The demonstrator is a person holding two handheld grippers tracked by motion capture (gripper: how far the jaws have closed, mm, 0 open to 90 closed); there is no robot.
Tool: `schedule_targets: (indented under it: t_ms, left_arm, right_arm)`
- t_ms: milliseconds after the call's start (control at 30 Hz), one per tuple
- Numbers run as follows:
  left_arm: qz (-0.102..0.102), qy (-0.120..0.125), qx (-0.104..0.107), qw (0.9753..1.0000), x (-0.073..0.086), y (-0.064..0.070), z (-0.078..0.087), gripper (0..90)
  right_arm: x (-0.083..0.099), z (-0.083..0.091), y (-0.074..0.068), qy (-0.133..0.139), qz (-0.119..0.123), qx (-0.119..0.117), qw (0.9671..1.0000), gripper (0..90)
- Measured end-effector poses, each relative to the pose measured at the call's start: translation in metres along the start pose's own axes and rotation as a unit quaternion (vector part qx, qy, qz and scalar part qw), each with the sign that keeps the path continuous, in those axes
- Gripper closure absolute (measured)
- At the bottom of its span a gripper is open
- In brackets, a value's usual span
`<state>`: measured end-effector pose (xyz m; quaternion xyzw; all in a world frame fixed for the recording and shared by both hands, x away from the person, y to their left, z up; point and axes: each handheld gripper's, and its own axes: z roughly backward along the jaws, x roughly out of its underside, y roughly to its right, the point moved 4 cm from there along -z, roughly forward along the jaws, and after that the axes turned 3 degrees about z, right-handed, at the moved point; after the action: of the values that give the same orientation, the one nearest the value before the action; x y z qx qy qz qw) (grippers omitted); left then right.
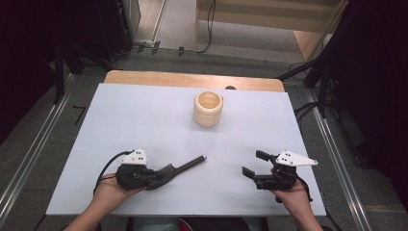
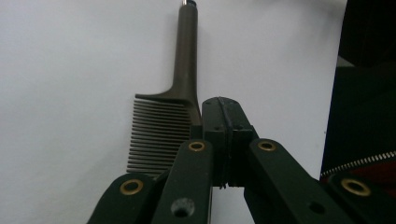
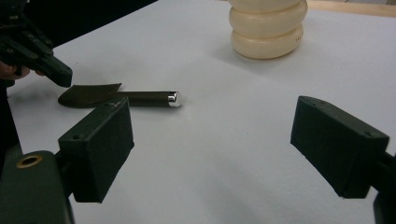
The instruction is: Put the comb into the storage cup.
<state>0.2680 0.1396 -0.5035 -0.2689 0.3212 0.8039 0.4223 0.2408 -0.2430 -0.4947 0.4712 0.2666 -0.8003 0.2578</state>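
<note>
The comb (image 1: 179, 169) lies flat, handle pointed toward the bench (image 1: 144, 120) centre. The left gripper (image 1: 159, 177) fingers are closed beside its spine; the right gripper (image 1: 255, 163) fingers are spread, over bare surface.

— Any lettering, labels or numbers you can read from your end?

— None that I can read. I've checked the high view and both gripper views: I find no brand, no label, no digit, no sign.

— Nothing at all legible?

— Nothing legible.
</note>
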Motion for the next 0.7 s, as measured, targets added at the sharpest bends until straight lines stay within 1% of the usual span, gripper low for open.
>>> schedule_targets:
  t_ms: [100, 133, 167, 200, 267, 367, 700]
  left_arm:
    - [-0.015, -0.024, 0.0, 0.9996, 0.003, 0.003, -0.005, 90.0]
    - [-0.02, -0.028, 0.0, 0.9994, 0.004, 0.004, -0.007, 90.0]
    - [-0.02, -0.035, -0.001, 0.9992, 0.005, 0.004, -0.009, 90.0]
    - [-0.02, -0.037, 0.002, 0.9991, 0.006, 0.004, -0.011, 90.0]
    - [-0.02, -0.045, 0.0, 0.9988, 0.007, 0.004, -0.012, 90.0]
    - [-0.016, -0.047, 0.003, 0.9988, 0.007, 0.005, -0.013, 90.0]
    - [-0.016, -0.068, 0.006, 0.9975, 0.011, 0.005, -0.017, 90.0]
  right_arm:
    - [0.0, 0.0, 0.0, 0.0, 0.0, -0.001, 1.0, 11.5]
    - [0.0, 0.0, 0.0, 0.001, 0.0, 0.0, 1.0, 11.5]
    - [0.0, 0.0, 0.0, 0.0, 0.001, 0.0, 1.0, 11.5]
    - [0.0, 0.0, 0.0, 0.0, 0.001, 0.0, 1.0, 11.5]
    - [0.0, 0.0, 0.0, 0.001, 0.001, 0.0, 1.0, 11.5]
    - [0.0, 0.0, 0.0, 0.002, 0.001, 0.0, 1.0, 11.5]
    - [0.0, 0.0, 0.0, 0.0, 0.001, 0.0, 1.0, 11.6]
